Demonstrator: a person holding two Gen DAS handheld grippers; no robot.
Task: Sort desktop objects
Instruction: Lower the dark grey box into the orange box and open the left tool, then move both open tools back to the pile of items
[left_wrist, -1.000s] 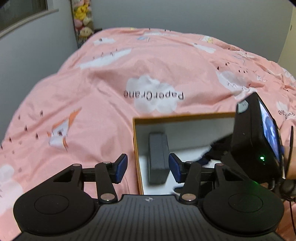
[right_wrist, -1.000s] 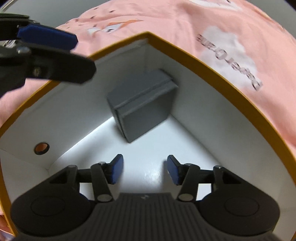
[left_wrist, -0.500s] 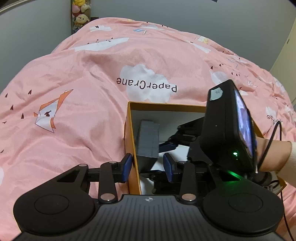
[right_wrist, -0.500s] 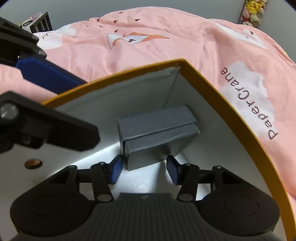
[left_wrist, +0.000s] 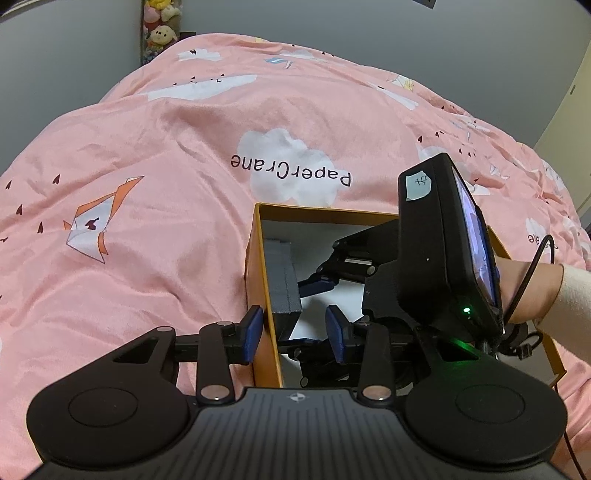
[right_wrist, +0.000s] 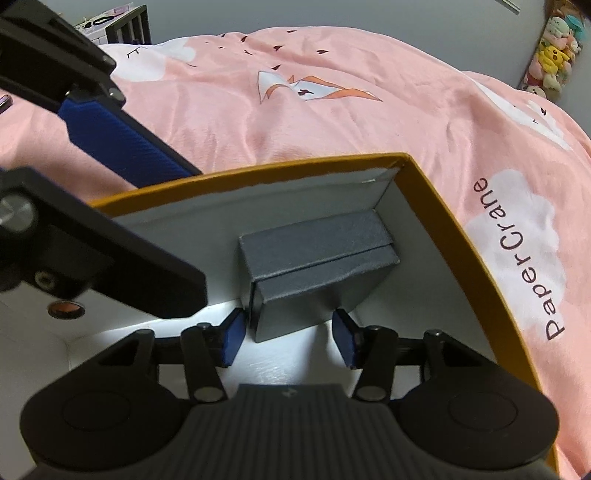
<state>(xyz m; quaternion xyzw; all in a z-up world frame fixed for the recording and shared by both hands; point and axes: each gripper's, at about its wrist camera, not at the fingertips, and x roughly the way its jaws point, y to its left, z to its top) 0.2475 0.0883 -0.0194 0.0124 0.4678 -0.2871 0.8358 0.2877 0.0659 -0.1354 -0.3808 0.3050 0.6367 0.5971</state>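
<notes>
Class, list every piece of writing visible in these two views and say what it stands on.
"PaperCrane": printed on a white cloud on the pink duvet, upside down in the left view, sideways in the right view.
Handwritten mark on the paper sticker on the black device: too small to read.
Partly cut-off print at the duvet's right edge: unreadable.

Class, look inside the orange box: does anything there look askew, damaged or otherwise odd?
Yes. The grey case does not lie flat: it leans tilted against the wall of the orange box, near a corner. Its lid edge looks slightly dented. The right tongs straddle its near end, opening, not gripping.
</notes>
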